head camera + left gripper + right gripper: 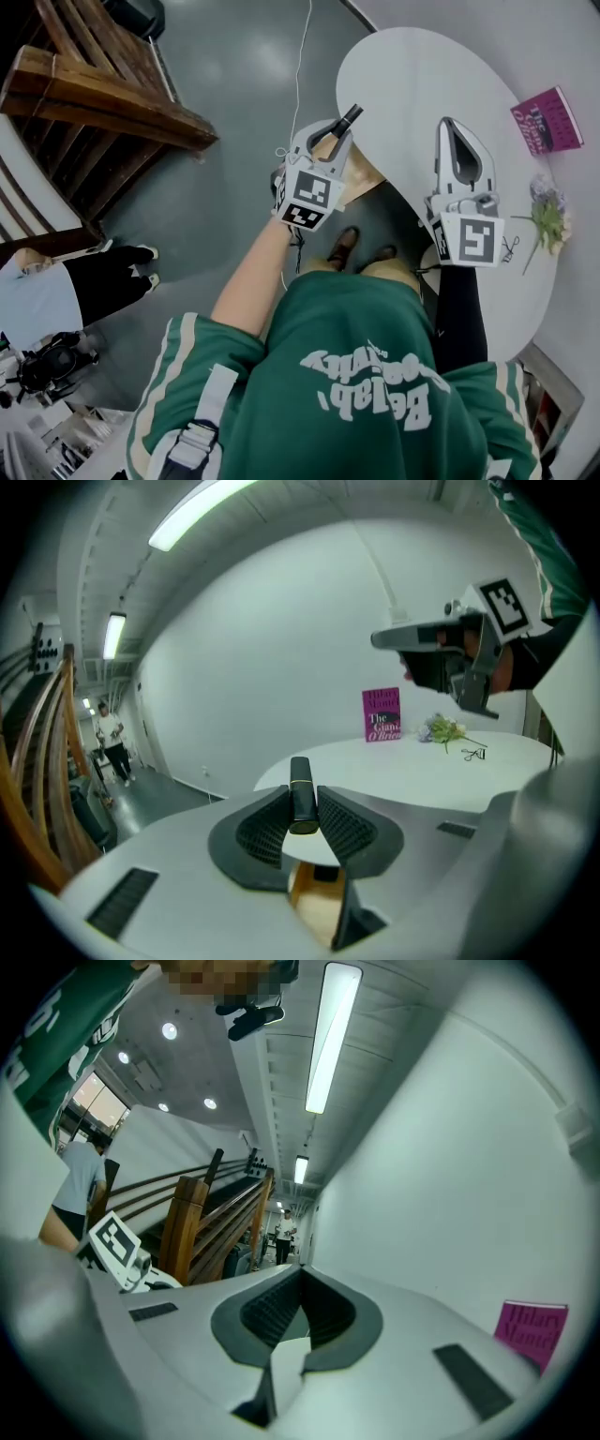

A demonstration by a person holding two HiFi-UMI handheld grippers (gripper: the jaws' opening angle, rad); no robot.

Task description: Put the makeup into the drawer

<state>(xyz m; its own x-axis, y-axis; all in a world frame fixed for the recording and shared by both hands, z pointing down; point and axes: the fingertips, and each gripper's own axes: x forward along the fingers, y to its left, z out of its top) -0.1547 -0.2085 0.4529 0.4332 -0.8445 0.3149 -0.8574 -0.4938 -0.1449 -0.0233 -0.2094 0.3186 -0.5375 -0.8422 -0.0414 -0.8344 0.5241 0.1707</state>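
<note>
Head view: left gripper (pixel 336 141) is clamped on the makeup tube (pixel 349 117) at the table (pixel 422 84) edge. Release only once the tube is low inside the drawer (pixel 367 174), which is largely hidden.

Left gripper view: pads pinch the tube's middle.

Right gripper view: right gripper (pixel 298 1290) has its jaws together and empty.

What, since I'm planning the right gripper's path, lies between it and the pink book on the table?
Nothing: in the head view only bare white table separates the right gripper from the pink book.
</note>
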